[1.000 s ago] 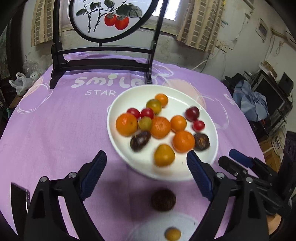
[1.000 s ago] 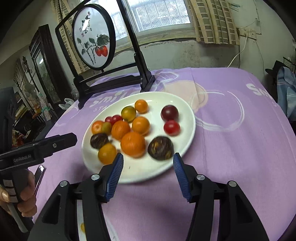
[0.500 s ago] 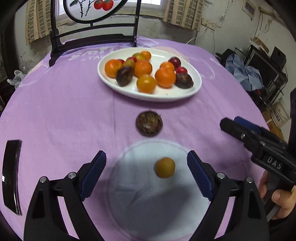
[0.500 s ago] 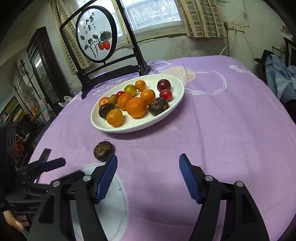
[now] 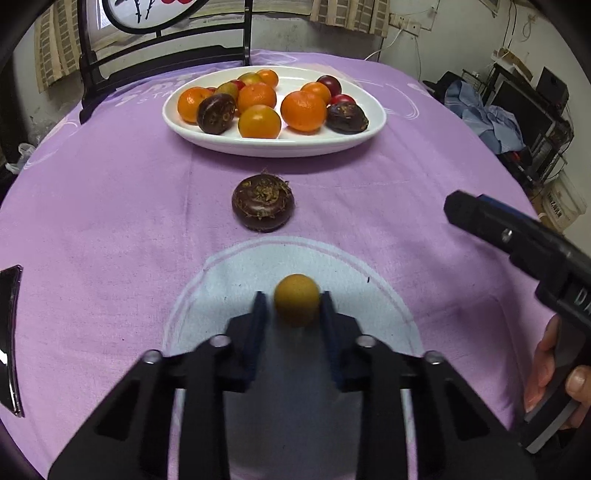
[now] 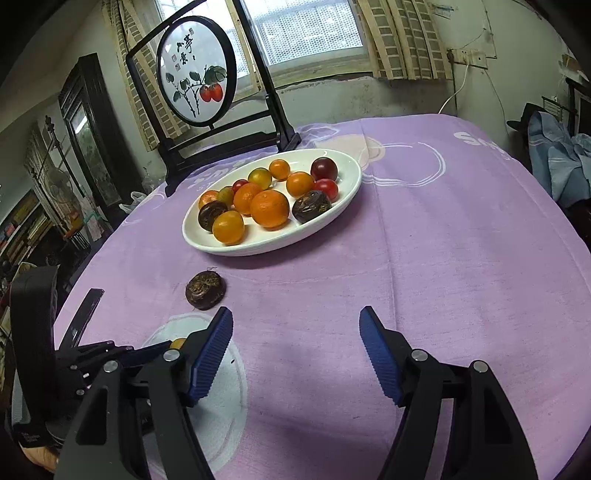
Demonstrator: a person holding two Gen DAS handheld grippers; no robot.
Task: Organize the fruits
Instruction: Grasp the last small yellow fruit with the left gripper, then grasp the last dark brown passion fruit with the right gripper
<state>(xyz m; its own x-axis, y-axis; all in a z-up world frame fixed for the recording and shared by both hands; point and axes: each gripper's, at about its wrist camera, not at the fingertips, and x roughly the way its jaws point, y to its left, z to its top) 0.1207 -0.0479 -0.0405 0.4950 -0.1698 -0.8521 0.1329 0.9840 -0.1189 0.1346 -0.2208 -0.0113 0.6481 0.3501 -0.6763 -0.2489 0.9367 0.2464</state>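
- Left wrist view: my left tool (image 5: 294, 308) has just closed, clamped on the small yellow fruit (image 5: 296, 300); dark fruit (image 5: 263, 203) and plate (image 5: 274, 146) lie ahead.
- My right tool (image 6: 295, 350) stands apart over bare tabletop (image 6: 424, 258), nothing between.

You get soft daylight from the window (image 6: 306, 33) behind the counter's far edge; the room beyond stays dim. The white plate (image 5: 280, 147) casts a mild shadow toward you on the purple cloth (image 6: 443, 258). Fisheye bends the counter's edges, corners go black, and the left jaws look motion-smeared.
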